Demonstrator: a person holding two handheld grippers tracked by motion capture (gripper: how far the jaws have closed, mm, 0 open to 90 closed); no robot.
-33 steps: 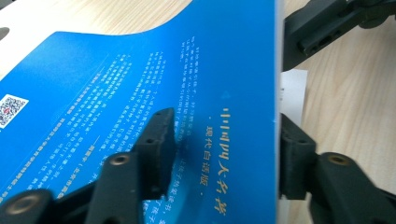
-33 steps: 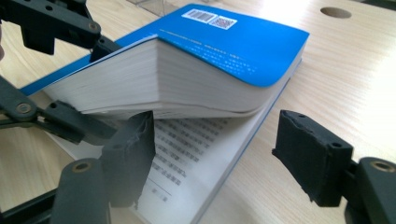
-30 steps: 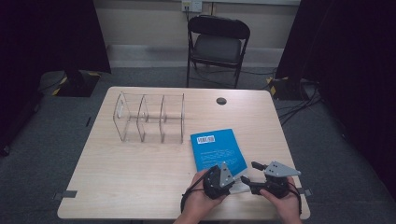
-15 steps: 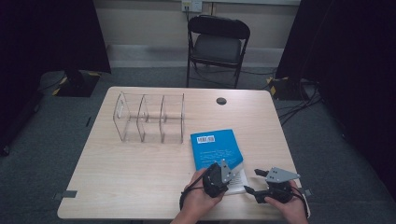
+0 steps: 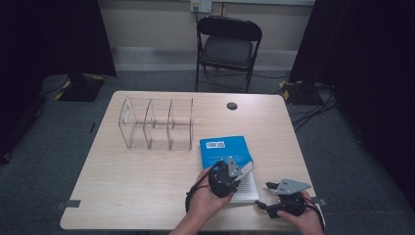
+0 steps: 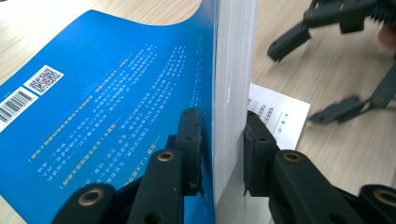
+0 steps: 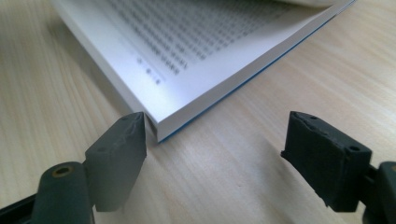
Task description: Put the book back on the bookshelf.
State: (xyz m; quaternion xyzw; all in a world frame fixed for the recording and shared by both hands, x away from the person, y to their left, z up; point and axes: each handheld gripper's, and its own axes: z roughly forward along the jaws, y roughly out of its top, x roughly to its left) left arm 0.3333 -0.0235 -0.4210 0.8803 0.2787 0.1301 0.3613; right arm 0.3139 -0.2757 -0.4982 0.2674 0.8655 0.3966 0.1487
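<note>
With the book (image 5: 221, 151) at the table's (image 5: 122, 191) near right clamped by its lifted cover and pages in the left gripper (image 6: 223, 149), the wide-open right gripper (image 7: 212, 154) is best kept clear.

**Right gripper drawn back toward the near table edge**

The right gripper (image 5: 274, 188) has moved from beside the left gripper (image 5: 240, 172) toward the near edge of the table (image 5: 122, 196). The two grippers are now farther apart. More of the book's (image 5: 222, 149) open white page is exposed between them.
</note>
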